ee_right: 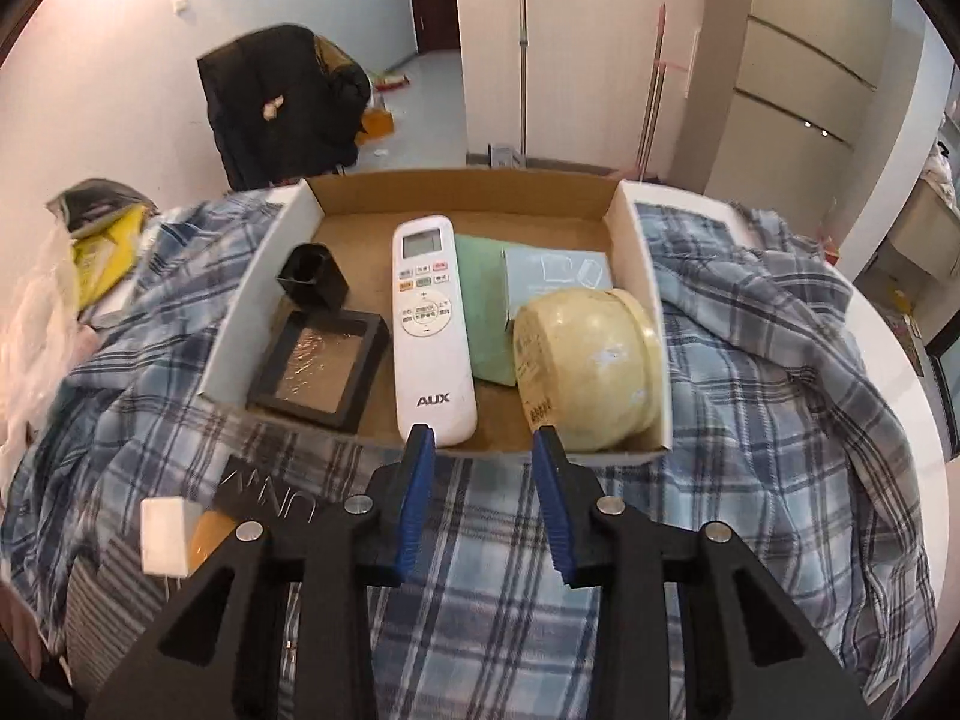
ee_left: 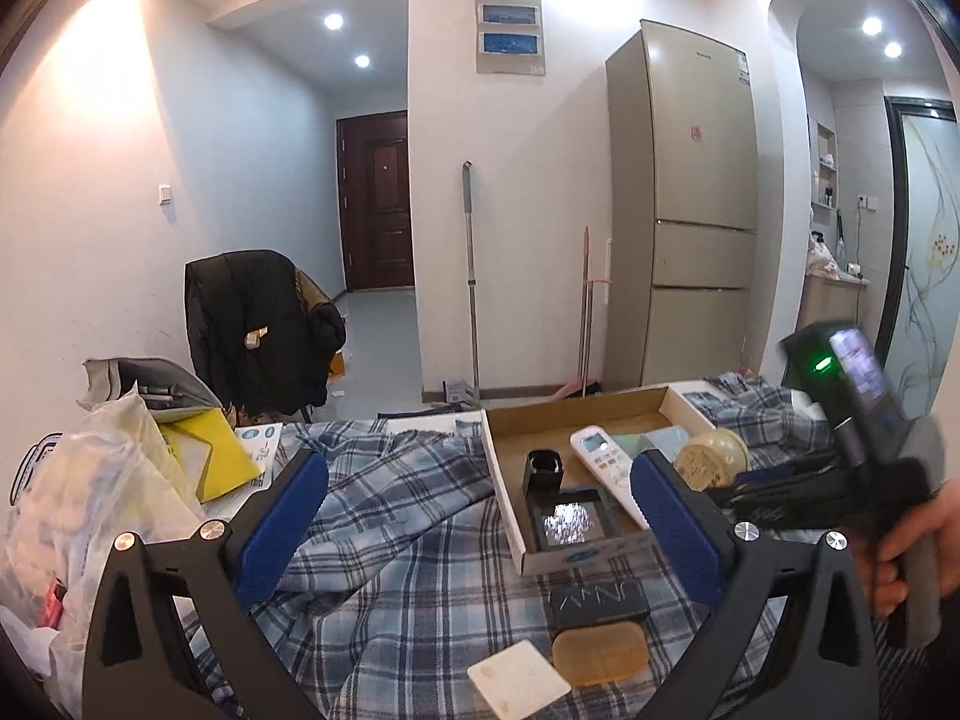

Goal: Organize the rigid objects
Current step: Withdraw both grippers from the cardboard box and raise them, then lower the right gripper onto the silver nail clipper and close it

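Observation:
A shallow cardboard box (ee_right: pixel 636 240) sits on the plaid cloth. It holds a white AUX remote (ee_right: pixel 429 324), a cream jar on its side (ee_right: pixel 591 360), a black frame (ee_right: pixel 321 366), a small black cup (ee_right: pixel 315 276), a green card (ee_right: pixel 486 312) and a pale blue booklet (ee_right: pixel 555 276). My right gripper (ee_right: pixel 483 438) is open and empty at the box's near edge. My left gripper (ee_left: pixel 480 474) is wide open and empty above the cloth. In front of the box lie a black case (ee_left: pixel 600 603), an amber soap-like bar (ee_left: pixel 600 654) and a white square tile (ee_left: pixel 519 687).
Plastic bags and a yellow packet (ee_left: pixel 204 450) crowd the table's left side. A chair with a black jacket (ee_left: pixel 258 324) stands behind the table. A fridge (ee_left: pixel 684 210) and mop handles (ee_left: pixel 471 276) stand by the far wall. The right hand's gripper body (ee_left: pixel 858 420) shows at right.

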Motion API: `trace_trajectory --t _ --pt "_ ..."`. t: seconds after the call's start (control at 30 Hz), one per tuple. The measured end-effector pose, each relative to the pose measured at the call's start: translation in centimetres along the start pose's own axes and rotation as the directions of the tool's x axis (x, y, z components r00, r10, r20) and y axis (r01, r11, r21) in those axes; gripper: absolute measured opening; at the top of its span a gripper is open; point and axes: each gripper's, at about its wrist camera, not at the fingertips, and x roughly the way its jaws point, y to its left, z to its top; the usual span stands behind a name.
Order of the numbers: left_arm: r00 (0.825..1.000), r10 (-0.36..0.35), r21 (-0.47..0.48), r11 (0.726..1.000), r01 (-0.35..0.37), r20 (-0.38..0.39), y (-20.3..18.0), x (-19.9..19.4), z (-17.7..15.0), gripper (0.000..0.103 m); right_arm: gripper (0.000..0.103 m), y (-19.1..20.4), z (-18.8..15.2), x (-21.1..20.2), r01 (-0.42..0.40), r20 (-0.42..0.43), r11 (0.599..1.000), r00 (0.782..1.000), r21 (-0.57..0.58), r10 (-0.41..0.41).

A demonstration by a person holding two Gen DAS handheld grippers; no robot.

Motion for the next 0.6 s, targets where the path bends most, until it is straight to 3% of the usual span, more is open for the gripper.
trace_trajectory --t 0.2,0.33,0.4,0.47,0.6 --pt "0.996 -0.007 -0.008 1.000 0.006 -0.087 -0.2 0.5 -1.2 0.102 0.036 0.1 -1.8 -3.1 -0.061 0.026 0.998 0.998 0.020 0.061" --pt "0.987 0.035 -0.020 0.999 -0.038 -0.154 -0.3 0.6 -1.7 0.102 0.044 1.3 -3.0 -5.2 -0.075 0.059 0.997 0.995 -0.029 0.076" --pt "0.973 0.058 -0.037 0.997 -0.068 -0.225 -0.2 0.7 -2.1 0.102 0.047 1.5 -3.6 -5.9 -0.083 0.069 0.996 0.994 -0.030 0.085" --pt "0.943 0.044 -0.066 0.995 -0.069 -0.329 0.0 1.1 -2.9 0.102 0.047 2.0 -4.4 -6.0 -0.086 0.060 0.995 0.994 -0.043 0.088" --pt "0.940 0.005 -0.116 0.992 -0.047 -0.340 0.3 1.1 -4.2 0.102 0.047 3.8 -6.0 -4.7 -0.089 0.015 0.990 0.996 -0.110 0.091"
